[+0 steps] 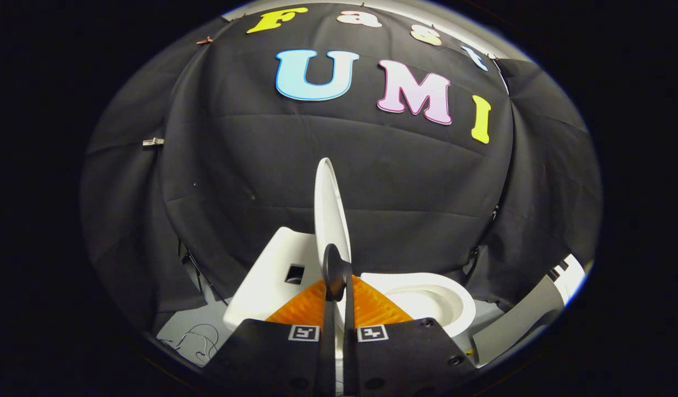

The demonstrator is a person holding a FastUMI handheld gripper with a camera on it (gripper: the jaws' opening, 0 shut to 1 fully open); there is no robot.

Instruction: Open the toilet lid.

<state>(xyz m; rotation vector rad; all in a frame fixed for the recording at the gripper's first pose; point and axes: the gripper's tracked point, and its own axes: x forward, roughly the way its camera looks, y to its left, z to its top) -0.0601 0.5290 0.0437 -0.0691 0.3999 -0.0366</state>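
Standing almost upright, one toilet lid [329,205] rises just ahead of the hand-held gripper [339,286], seen nearly edge-on as a thin, smooth, glossy white oval. Its lower edge runs down into the narrow gap between the two fingers, which are drawn close together, and both seem to press on it from either side. A dark rounded fingertip [334,270] overlaps the lid's lower part.

One toilet bowl [427,300] lies to the right of the lid, just beyond the fingers: a smooth white ceramic shape with a rounded rim and an open hollow. One white boxy tank [273,270] sits to the left of the lid, with flat faces, rounded corners and a small dark square opening in its side.

Two ribbed pads [372,309] fan out at the base of the fingers, and two small square black-and-white markers [303,333] sit on the gripper body.

A tangle of thin wire [198,337] lies on the pale floor [176,331] left of the tank. A grey slanted panel [515,322] stands to the right of the bowl. Wrinkled black cloth [416,182] hangs behind everything.
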